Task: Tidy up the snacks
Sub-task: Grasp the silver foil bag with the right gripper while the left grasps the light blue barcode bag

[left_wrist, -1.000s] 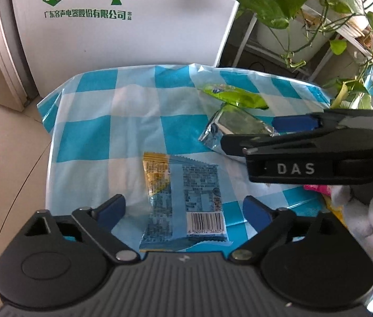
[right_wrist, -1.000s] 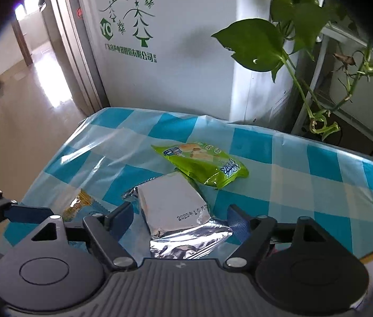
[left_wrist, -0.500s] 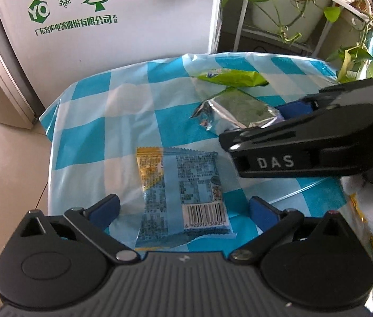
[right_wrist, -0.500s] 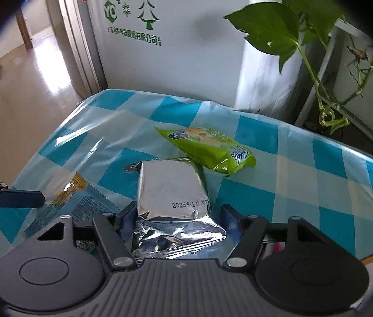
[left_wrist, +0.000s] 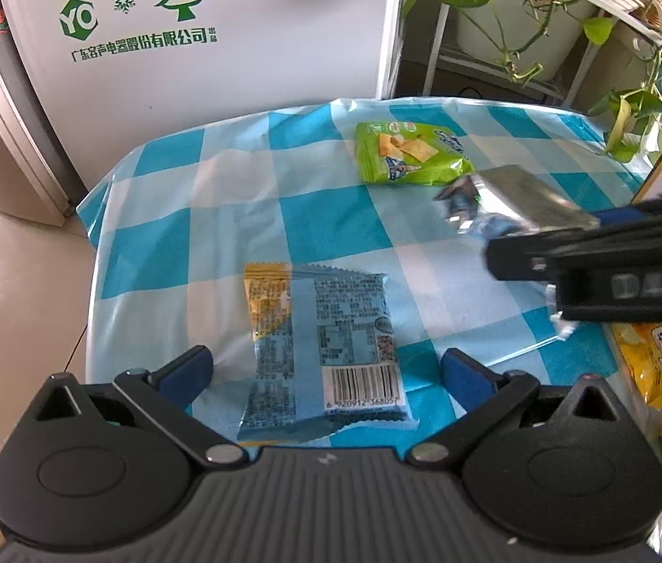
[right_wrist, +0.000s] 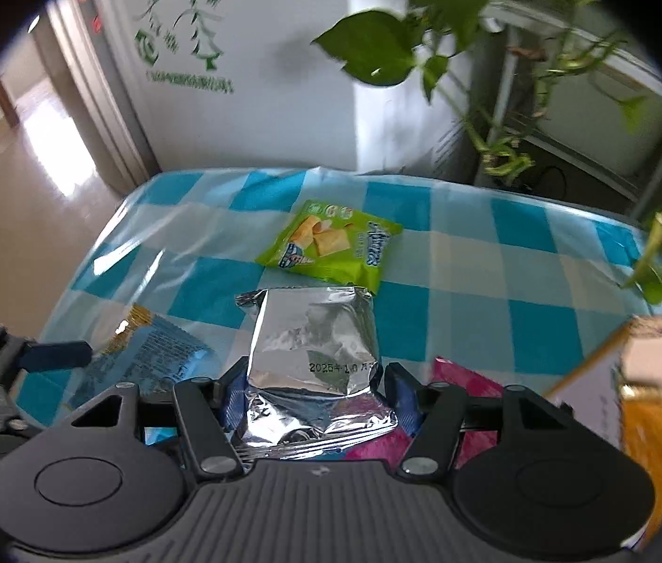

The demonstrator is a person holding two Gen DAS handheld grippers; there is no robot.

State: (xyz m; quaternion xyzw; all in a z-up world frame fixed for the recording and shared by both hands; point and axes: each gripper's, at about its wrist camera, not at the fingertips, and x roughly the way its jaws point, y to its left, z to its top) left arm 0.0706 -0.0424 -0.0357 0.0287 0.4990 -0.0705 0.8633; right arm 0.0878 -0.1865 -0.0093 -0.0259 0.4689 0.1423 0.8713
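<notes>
A blue snack packet (left_wrist: 321, 328) lies flat on the checked tablecloth (left_wrist: 167, 244), barcode end toward me. My left gripper (left_wrist: 324, 366) stands open around it, its pads clear of both sides. A silver foil packet (right_wrist: 314, 333) sits between the pads of my right gripper (right_wrist: 314, 394). The jaws are closing and the foil crumples where they pinch it. In the left wrist view the silver packet (left_wrist: 514, 197) hangs off the cloth in the right gripper (left_wrist: 551, 234). A green snack packet (right_wrist: 331, 244) lies further back on the table.
A cardboard box (right_wrist: 612, 375) stands at the right with yellow snack bags (left_wrist: 654, 366) by it, and a pink packet (right_wrist: 462, 384) lies under the right gripper. Beyond the table are a white appliance (left_wrist: 237, 47) and trailing plants (right_wrist: 378, 56). The cloth's left edge (left_wrist: 92, 234) drops to the floor.
The right gripper's jaws have closed in on the silver packet and lifted it off the cloth, shifting right in the left wrist view. The left gripper stays open around the blue packet.
</notes>
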